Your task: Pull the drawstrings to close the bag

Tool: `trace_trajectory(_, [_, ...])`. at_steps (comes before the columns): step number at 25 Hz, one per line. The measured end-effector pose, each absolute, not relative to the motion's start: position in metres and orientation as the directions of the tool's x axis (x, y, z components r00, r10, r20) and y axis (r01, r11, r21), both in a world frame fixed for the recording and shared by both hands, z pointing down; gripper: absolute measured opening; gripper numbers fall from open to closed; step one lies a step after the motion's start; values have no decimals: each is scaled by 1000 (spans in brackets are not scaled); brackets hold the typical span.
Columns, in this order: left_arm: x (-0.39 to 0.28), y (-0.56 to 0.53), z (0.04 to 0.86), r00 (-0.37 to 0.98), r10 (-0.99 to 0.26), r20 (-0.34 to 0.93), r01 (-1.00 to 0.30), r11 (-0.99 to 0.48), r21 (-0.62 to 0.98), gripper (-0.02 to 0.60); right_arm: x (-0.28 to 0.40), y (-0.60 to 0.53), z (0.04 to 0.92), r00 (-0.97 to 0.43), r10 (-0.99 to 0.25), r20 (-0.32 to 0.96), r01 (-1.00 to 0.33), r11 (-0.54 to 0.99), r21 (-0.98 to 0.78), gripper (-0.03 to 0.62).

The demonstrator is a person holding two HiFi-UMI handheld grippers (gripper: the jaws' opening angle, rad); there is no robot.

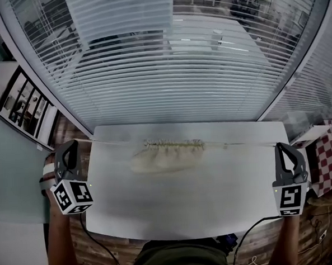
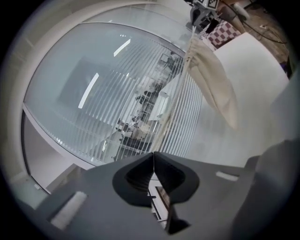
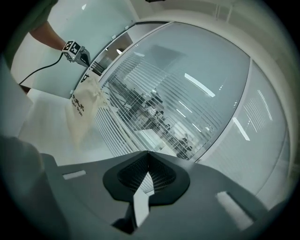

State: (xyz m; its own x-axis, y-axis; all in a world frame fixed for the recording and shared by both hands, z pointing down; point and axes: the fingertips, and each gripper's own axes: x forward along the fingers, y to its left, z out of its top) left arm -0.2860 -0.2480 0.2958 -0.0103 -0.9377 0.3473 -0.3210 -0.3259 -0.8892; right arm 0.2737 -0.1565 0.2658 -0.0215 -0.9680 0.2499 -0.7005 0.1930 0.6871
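My left tool (image 2: 153,159) and right tool (image 3: 148,157) each clamped a drawstring (image 1: 113,141), stretched taut. The cloth bag (image 1: 165,157) lay mid-frame on the counter (image 1: 176,207), mouth gathered, seemingly nearly closed.

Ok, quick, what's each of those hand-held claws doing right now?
Left gripper: closed, pinching the left drawstring of the bag.
Right gripper: closed, apparently pinching the right drawstring.
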Motion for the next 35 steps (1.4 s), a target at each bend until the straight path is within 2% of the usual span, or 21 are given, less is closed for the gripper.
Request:
trace_trajectory(4, [-296, -253, 299, -41, -931, 363, -378, -322, -868, 6, 291, -154, 264, 24, -973, 231, -724, 142, 675, 14])
trace_trajectory(7, [-284, -251, 299, 19, -934, 357, -410, -333, -849, 6, 296, -157, 269, 58, -972, 230, -767, 104, 634, 14])
trace_trajectory(12, [-265, -248, 268, 106, -951, 290, -542, -300, -785, 9, 289, -159, 264, 47, -980, 195, -805, 79, 588, 15])
trace_trajectory(17, [-261, -250, 256, 131, -955, 267, -581, -292, -759, 9, 282, -163, 258, 32, -984, 173, -835, 69, 545, 15])
trace_trajectory(23, [-257, -255, 253, 142, -953, 267, -584, -298, -755, 10, 284, -162, 265, 44, -972, 229, -842, 87, 532, 15])
trace_trajectory(35, [-261, -249, 249, 134, -959, 248, -612, -277, -741, 11, 277, -157, 269, 30, -973, 230, -844, 99, 527, 15])
